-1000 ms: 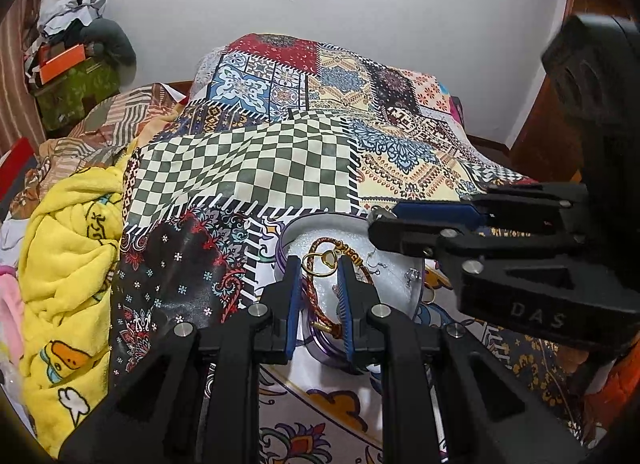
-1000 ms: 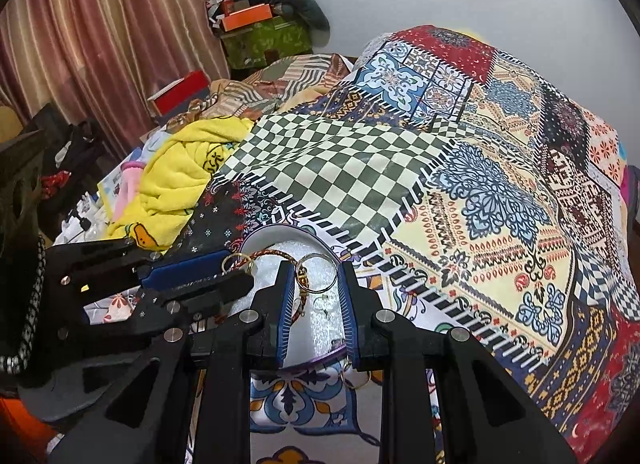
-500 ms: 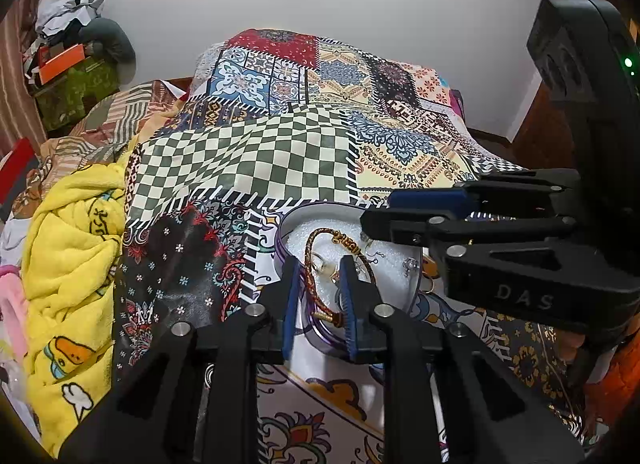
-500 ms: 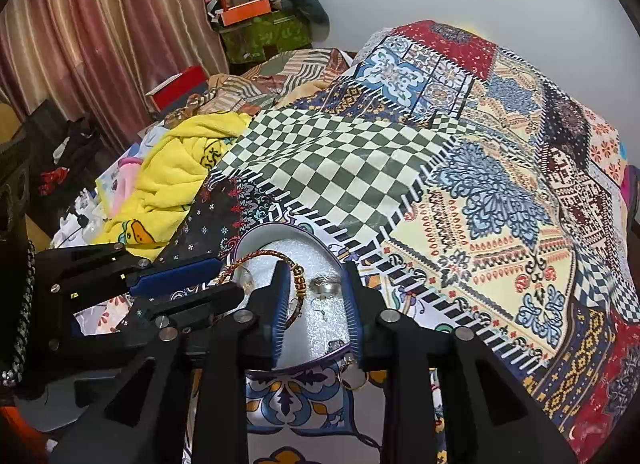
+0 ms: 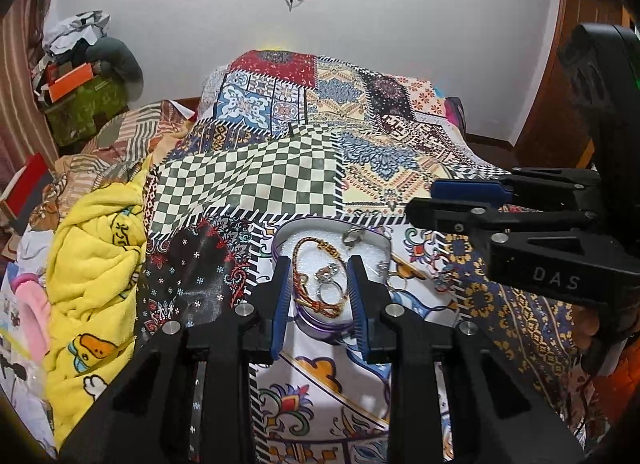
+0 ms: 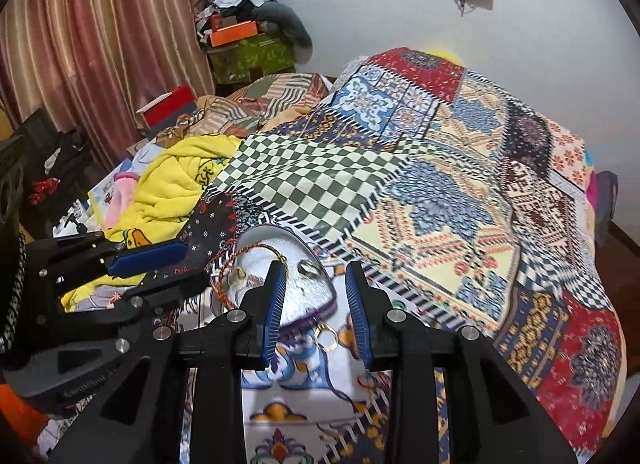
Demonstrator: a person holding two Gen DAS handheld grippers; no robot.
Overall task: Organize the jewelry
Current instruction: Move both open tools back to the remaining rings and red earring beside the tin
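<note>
- Left wrist view: left gripper (image 5: 319,288) spread wide and empty, straddling the round box (image 5: 370,238); the braided bracelet (image 5: 301,280) lies inside, straight ahead, long axis running away from the camera. Half a second ago the fingers stood narrower.
- Right wrist view: right gripper (image 6: 316,296) wide, empty; loose gold hoops (image 6: 326,338) on the bedspread (image 6: 440,192) just beside the box, nearer this gripper, which has drawn back.

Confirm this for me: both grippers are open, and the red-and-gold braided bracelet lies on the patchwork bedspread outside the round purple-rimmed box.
Not quite. Both the left gripper and the right gripper are open, but the red-and-gold braided bracelet lies inside the round purple-rimmed box, on its white lining, not out on the patchwork bedspread. The left wrist view shows it.
</note>
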